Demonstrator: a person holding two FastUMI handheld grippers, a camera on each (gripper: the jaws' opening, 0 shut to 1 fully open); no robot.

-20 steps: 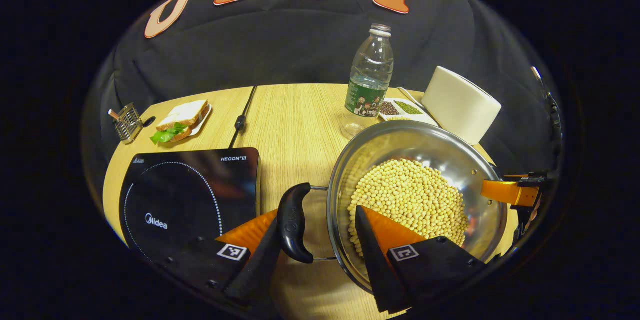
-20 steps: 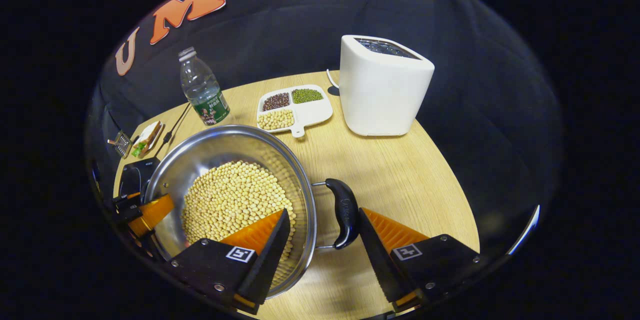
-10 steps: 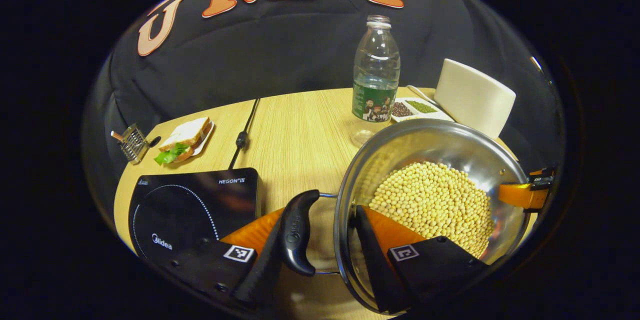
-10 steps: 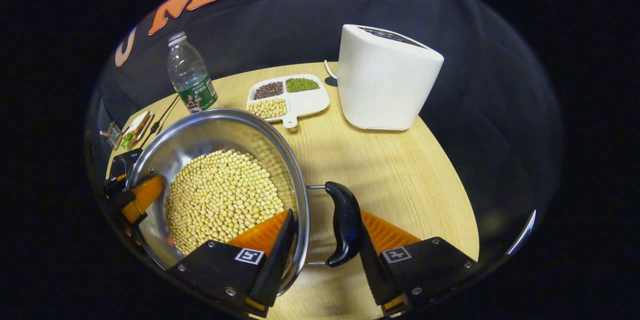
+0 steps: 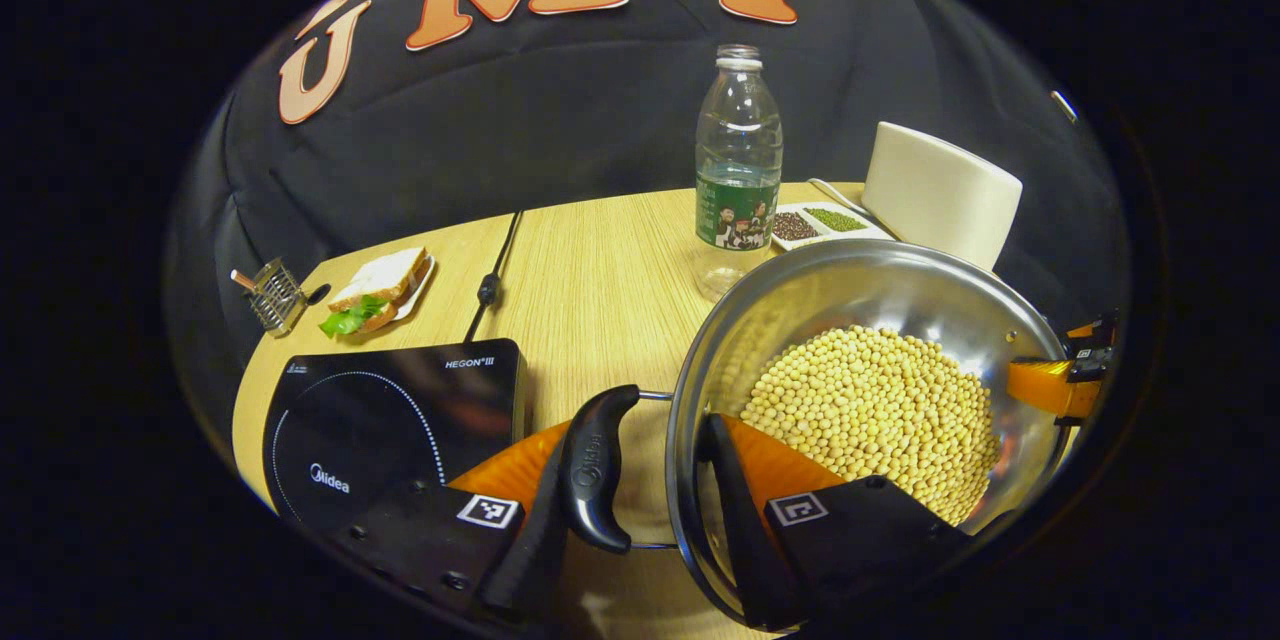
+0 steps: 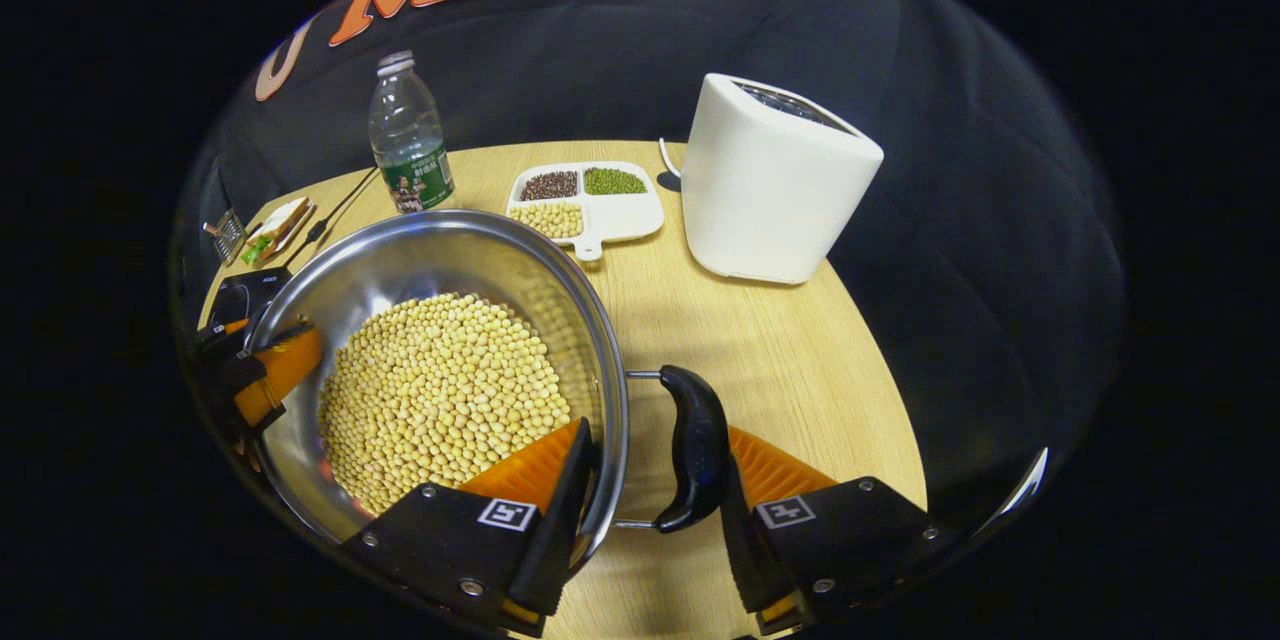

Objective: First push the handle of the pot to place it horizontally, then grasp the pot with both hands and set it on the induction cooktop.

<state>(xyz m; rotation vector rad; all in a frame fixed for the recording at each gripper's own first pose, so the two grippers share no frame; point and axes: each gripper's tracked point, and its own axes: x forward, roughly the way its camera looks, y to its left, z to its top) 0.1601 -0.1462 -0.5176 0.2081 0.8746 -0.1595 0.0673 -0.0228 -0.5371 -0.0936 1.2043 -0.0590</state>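
In the left gripper view, a steel pot heaped with pale soybeans sits to the right of the black induction cooktop on a wooden surface. The left gripper clamps the pot's near side, one finger outside the black handle and the other inside the rim against the beans. Beyond the pot stand a clear plastic bottle, a divided tray of dark and green beans, and a white appliance. Bare wood lies between pot and cooktop. A sandwich and a small wire rack lie behind the cooktop, a cable running past them. The other gripper reaches the pot's far rim.

In the right gripper view, the pot gleams, its wall polished and beans piled off-centre. The right gripper grips the opposite side, one finger inside the rim and one pressed on the outside of the second handle. The tray, holding three kinds of beans, bottle and appliance stand behind the pot; open surface stretches to its right, up to the rounded edge.
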